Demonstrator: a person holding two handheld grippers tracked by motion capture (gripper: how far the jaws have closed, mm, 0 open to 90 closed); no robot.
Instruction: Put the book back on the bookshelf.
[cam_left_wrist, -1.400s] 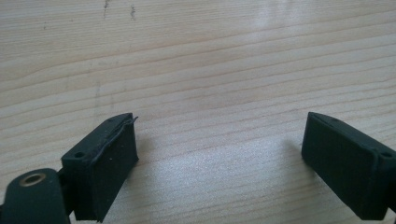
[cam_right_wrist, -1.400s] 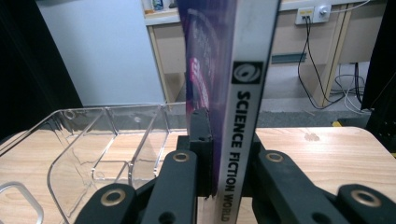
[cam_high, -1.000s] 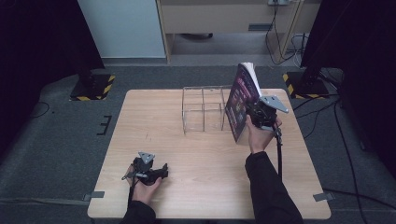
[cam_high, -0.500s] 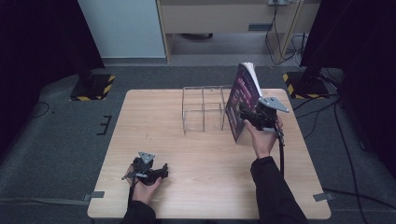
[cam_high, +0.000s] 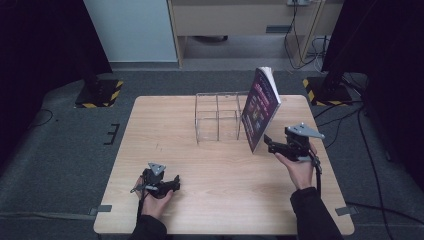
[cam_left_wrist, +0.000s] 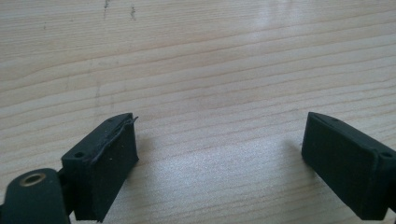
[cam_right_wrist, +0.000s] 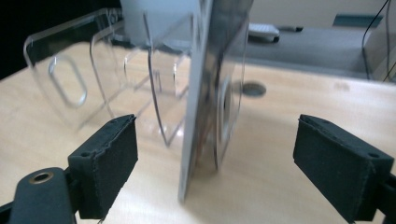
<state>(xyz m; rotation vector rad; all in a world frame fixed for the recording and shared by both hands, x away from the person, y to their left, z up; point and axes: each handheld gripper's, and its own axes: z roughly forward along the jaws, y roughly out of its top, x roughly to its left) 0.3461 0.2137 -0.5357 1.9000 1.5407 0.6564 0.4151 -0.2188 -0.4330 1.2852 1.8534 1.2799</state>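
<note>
Standing with its jaws spread wide and gripping nothing, the right hand-held gripper (cam_high: 267, 141) is sitting at the right of the high view; its jaws have just been opening, and the book (cam_high: 260, 107) is no longer between the pads. In the right gripper view the book (cam_right_wrist: 212, 93) is rising edge-on beyond and between the two black jaws, touching neither. It is standing tilted on the desk (cam_high: 215, 210), its purple cover facing the lower left of the frame, and leaning against the right end of the clear acrylic rack (cam_high: 217, 117) at upper centre. At the lower left, the left hand-held gripper (cam_high: 176, 182) is resting on the desk with its jaws wide apart over bare wood, holding nothing.
</note>
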